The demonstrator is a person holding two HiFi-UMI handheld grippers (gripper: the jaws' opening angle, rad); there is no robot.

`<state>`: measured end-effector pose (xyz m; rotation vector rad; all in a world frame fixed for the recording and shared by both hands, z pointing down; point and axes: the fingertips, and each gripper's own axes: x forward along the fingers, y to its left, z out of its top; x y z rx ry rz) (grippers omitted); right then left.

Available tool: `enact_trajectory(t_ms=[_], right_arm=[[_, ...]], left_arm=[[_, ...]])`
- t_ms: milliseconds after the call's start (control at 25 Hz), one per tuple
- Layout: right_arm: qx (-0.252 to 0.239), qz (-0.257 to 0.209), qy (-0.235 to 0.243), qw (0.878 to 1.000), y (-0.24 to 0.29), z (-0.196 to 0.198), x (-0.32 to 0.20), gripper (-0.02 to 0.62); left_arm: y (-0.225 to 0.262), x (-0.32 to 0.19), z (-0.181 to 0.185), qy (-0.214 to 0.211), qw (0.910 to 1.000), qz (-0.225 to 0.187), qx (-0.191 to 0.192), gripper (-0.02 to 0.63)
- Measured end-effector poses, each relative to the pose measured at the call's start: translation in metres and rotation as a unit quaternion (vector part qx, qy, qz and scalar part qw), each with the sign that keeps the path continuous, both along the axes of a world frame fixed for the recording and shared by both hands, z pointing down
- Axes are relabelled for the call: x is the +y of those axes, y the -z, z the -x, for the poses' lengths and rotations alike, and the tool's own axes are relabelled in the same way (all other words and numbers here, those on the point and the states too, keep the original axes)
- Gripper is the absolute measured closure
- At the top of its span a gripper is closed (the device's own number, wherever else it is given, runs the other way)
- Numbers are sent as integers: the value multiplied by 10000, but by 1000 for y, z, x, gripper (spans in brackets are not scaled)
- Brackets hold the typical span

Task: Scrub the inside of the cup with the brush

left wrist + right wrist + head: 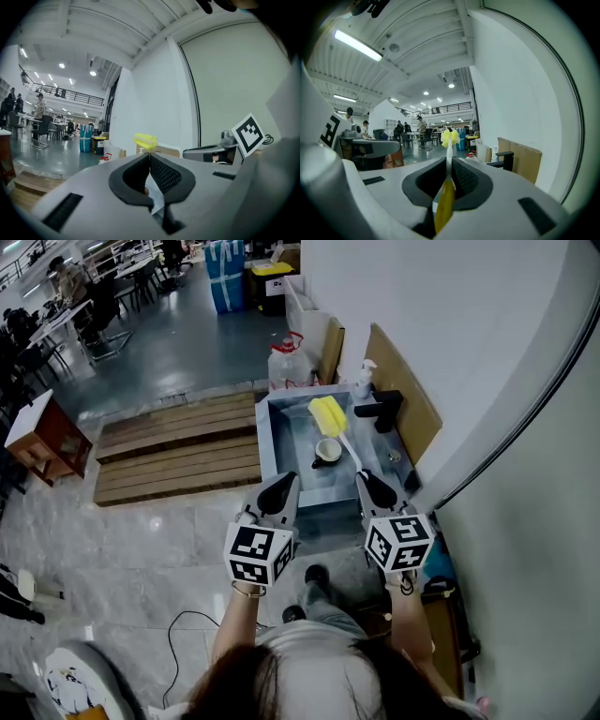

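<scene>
The cup (327,452) appears only in the head view, small and pale, near the middle of the steel sink (277,442). Its inside is too small to be made out, and in both gripper views it is hidden behind the gripper bodies. The brush (329,416) is clamped by its thin handle between the jaws of the right gripper (368,476). Its yellow sponge head is seen beyond the cup, over the far half of the sink. The left gripper (281,489) is held at the sink's near edge, apart from the cup, jaws closed together on nothing. A black faucet (380,409) and a soap bottle (364,379) are seen at the far right corner.
</scene>
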<state>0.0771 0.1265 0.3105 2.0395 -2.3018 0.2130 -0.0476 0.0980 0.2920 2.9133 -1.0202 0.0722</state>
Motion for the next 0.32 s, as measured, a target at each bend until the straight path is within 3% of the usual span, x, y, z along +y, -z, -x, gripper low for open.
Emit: enact_trajectory(t_ms=[320], right_arm=[[3, -17, -14, 10000, 4, 1, 1, 543]], left_arm=[[2, 3, -3, -62, 9999, 61, 85, 595]])
